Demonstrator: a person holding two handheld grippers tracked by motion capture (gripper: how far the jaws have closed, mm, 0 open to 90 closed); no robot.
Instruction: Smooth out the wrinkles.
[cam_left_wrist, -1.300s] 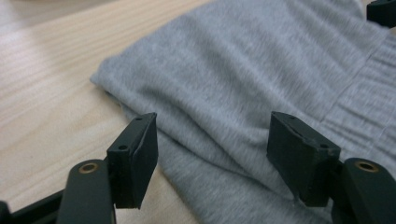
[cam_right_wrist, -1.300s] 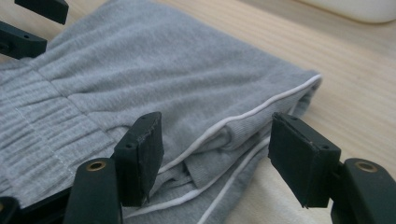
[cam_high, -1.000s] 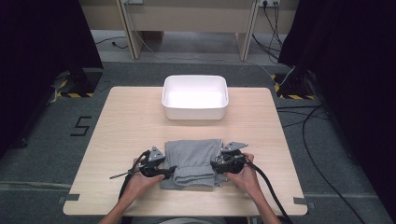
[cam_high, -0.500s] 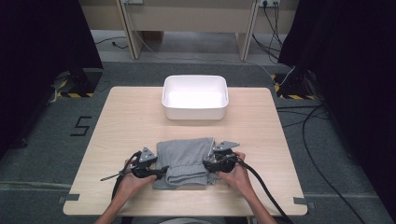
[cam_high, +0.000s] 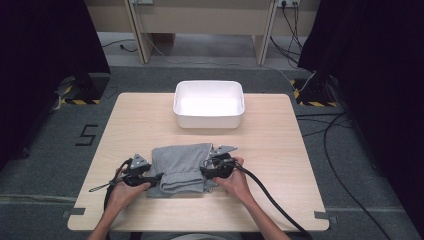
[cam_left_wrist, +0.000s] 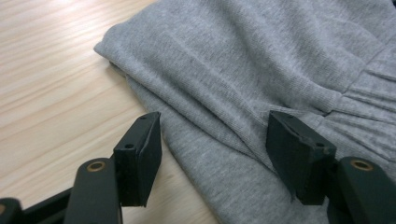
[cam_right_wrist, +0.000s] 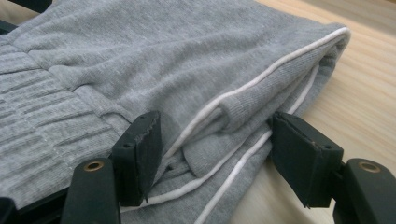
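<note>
The grey folded garment (cam_high: 181, 168) lies on the desk (cam_high: 280, 160) near its front edge, not yet in the white bin (cam_high: 209, 104). The left gripper (cam_high: 156, 177) and right gripper (cam_high: 206, 171) straddle its side edges, fingers apart, nothing clamped; gripping and carrying remain.

- A light wooden table (cam_high: 280, 150) with a pale grain stands in the middle of the room, a small notch cut in each near corner.
- The floor (cam_high: 60, 150) is dark grey carpet; a figure 5 (cam_high: 87, 135) is marked on it left of the table.
- Black curtains (cam_high: 45, 45) hang at both sides.
- Behind the table stands pale wooden furniture (cam_high: 200, 17), perhaps a desk or bench.
- Yellow-and-black hazard tape (cam_high: 75, 101) marks dark bases at either side.
- Black cables (cam_high: 345, 165) trail over the carpet on the right.
- Even light falls from overhead.
</note>
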